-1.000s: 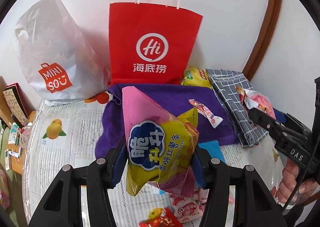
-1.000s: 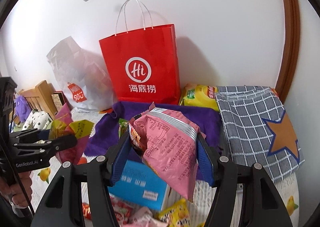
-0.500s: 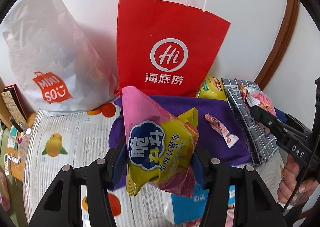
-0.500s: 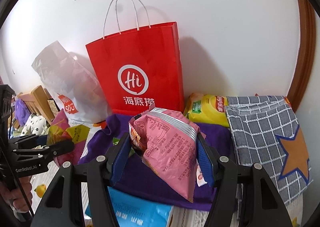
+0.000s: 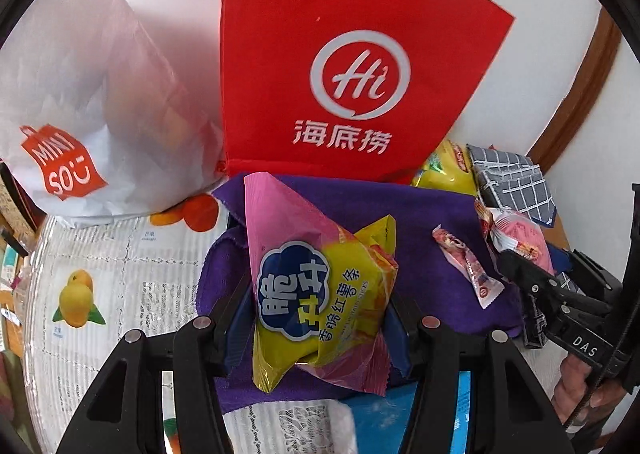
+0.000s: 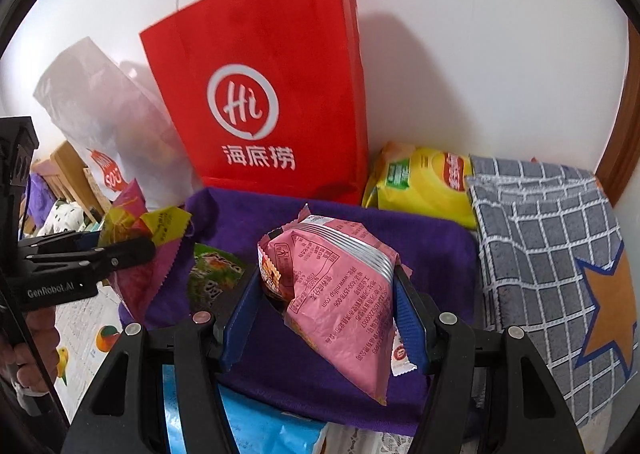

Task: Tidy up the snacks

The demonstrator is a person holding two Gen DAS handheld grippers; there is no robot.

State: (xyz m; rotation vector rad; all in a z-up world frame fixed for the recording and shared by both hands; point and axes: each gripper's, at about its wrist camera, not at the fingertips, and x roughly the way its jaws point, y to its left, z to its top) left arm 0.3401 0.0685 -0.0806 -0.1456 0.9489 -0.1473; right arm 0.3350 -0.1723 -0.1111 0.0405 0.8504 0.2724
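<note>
left gripper (image 5: 320,318) fingers clamp a puffy pink-and-yellow foil snack bag (image 5: 320,294), lower centre | right gripper (image 6: 328,310) fingers pinch a pink foil snack packet (image 6: 340,302) above the purple cloth (image 6: 432,250) | both look light, crinkly, slippery, crushable; hold mid-body, gently

The red paper bag (image 5: 340,66) reads "Hi 海底捞"; the white plastic bag (image 5: 88,94) "MINISO"; the right tool (image 5: 532,286) "DAS"; the left tool (image 6: 120,254) "GenRobot.AI".

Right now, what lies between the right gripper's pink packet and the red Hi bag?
Only the purple cloth, bare along that stretch in the right wrist view, from the pink packet to the red bag.
</note>
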